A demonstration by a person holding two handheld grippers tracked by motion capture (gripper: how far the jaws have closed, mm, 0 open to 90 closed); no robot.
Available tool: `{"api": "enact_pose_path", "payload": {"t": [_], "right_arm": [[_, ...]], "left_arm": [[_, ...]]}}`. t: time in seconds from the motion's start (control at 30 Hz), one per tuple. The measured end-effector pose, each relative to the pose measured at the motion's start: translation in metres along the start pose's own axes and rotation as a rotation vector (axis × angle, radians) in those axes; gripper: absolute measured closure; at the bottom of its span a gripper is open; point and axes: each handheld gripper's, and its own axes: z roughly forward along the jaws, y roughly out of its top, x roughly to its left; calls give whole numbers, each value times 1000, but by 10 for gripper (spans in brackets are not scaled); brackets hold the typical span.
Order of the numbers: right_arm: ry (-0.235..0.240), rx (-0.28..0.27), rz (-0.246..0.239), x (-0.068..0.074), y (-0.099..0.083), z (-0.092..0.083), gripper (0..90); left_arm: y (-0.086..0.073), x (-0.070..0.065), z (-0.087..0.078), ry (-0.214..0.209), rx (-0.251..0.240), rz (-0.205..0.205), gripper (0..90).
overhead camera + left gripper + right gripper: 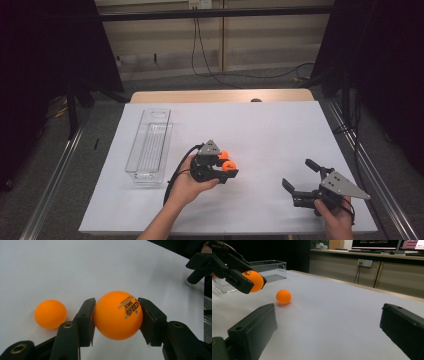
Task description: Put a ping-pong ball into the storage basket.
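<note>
The printed orange ball (229, 166) sits between the jaws of the left claw (227, 170), just above the white tabletop (260, 130) near its middle in the high view. A second orange ball (223, 155) is just beside it, on the far side. The clear plastic bin (150, 145) stands to the left, apart from both. The right claw (298, 178) rests near the tabletop's right front corner, its jaws spread wide with nothing between them.

In the left gripper view, the left claw (117, 315) is clamped on the printed orange ball (117, 315), one pad on each side at about its widest line. It looks like a table tennis ball: very light, hollow, smooth and thin-shelled, so it should slip out if taken off-centre and dent under a hard squeeze. A gentle hold across the middle suits it. The second orange ball (50, 314) lies on the sheet to the left.

In the right gripper view, the right claw (329, 332) stands wide open and empty. Beyond it the held ball (254, 281) hangs clear of the surface, and the loose one (283, 297) rests on it. The sheet is flat, matt and unobstructed, so a free ball would probably roll. Behind are wooden panelling (337, 267) and monitors (387, 244).
</note>
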Motion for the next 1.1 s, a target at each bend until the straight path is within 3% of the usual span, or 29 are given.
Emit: {"api": "enact_pose_path", "payload": {"t": [1.1], "right_arm": [[1, 0, 0, 0, 0, 0, 4]], "left_arm": [[1, 15, -15, 53, -9, -44, 507]]}}
